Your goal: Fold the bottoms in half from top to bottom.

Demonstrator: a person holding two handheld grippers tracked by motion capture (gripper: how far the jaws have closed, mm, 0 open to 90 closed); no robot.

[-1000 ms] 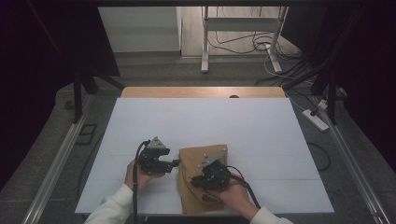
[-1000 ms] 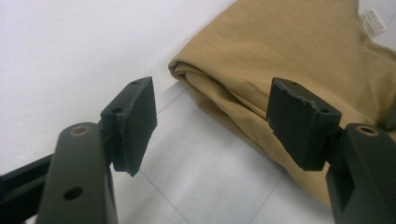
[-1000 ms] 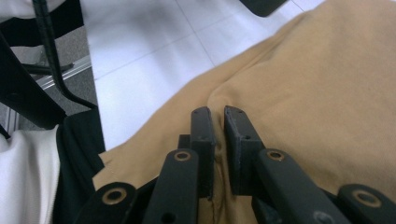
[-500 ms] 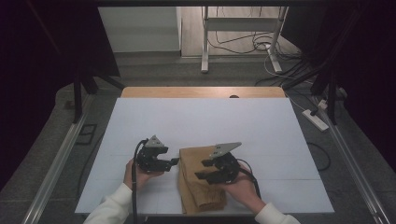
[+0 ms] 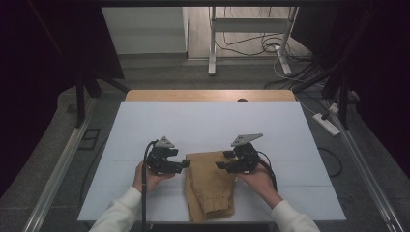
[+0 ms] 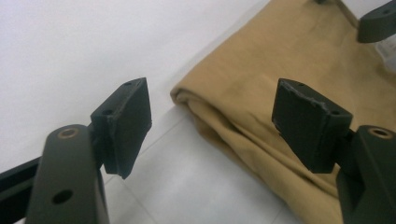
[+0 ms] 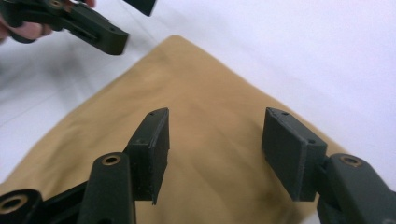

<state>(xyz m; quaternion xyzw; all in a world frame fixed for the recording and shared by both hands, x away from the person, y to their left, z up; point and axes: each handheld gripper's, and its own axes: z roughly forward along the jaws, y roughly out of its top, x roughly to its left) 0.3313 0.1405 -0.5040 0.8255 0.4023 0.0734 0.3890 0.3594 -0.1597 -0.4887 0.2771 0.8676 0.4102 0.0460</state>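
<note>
My folded tan cloth [image 5: 209, 186] lies near the surface's [image 5: 212, 125] front edge, long axis running front to back, between my left tool [image 5: 185, 165] and right tool [image 5: 220, 165], both spread apart and empty, the left seemingly nearer its far corner.

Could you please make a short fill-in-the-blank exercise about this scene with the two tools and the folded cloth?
1. The folded tan cloth lies on a ____ table surface.
2. The jaws of the left tool stand ____.
3. The right tool is above the ____.
4. The sleeve of the person is ____.

Missing words: white; open; cloth; white
</note>
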